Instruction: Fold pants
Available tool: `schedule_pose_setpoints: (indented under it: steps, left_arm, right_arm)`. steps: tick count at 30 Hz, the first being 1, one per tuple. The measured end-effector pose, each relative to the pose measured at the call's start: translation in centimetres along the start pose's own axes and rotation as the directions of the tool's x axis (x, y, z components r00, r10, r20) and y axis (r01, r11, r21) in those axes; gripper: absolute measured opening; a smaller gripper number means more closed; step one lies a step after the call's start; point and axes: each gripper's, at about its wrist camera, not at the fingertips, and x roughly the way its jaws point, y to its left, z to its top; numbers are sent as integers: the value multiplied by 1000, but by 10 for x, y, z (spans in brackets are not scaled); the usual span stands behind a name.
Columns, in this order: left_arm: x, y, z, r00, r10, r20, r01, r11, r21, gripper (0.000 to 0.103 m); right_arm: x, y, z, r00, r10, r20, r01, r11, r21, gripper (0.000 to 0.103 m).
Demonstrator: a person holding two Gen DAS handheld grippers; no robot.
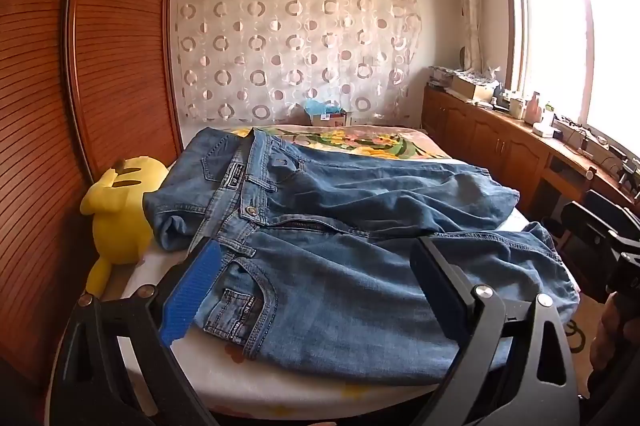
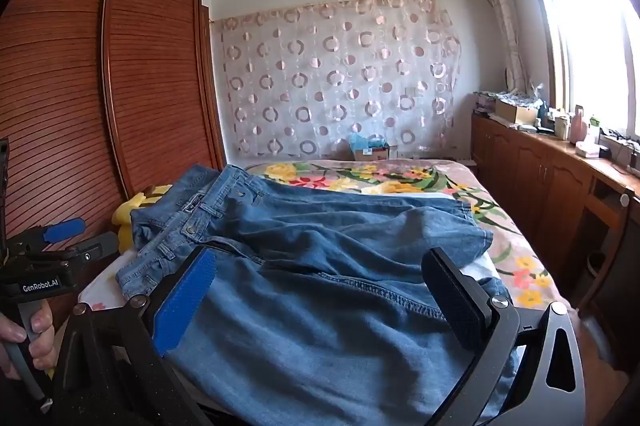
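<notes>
Blue jeans (image 1: 340, 226) lie spread on the bed, waistband to the left, legs running right; they also show in the right wrist view (image 2: 320, 266). My left gripper (image 1: 316, 286) is open, its jaws wide apart over the near leg by the front pocket, holding nothing. My right gripper (image 2: 320, 298) is open over the near leg further toward the hem, holding nothing. The left gripper also shows at the left edge of the right wrist view (image 2: 60, 238), held by a hand.
A yellow plush toy (image 1: 116, 210) lies at the bed's left edge beside the wooden wardrobe (image 1: 80, 66). The floral bedspread (image 2: 400, 178) extends beyond the jeans. A cardboard box (image 1: 328, 114) stands at the far end. A cluttered wooden counter (image 1: 520, 130) runs along the right.
</notes>
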Motion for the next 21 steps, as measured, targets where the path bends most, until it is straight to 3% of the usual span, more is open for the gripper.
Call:
schedule_pose_setpoints:
  steps: [21]
  left_arm:
    - [1,-1,-2,1000,10,6,-10,1000,22,96]
  right_arm:
    - [1,2,0,1000,0,0,0,1000,12,103]
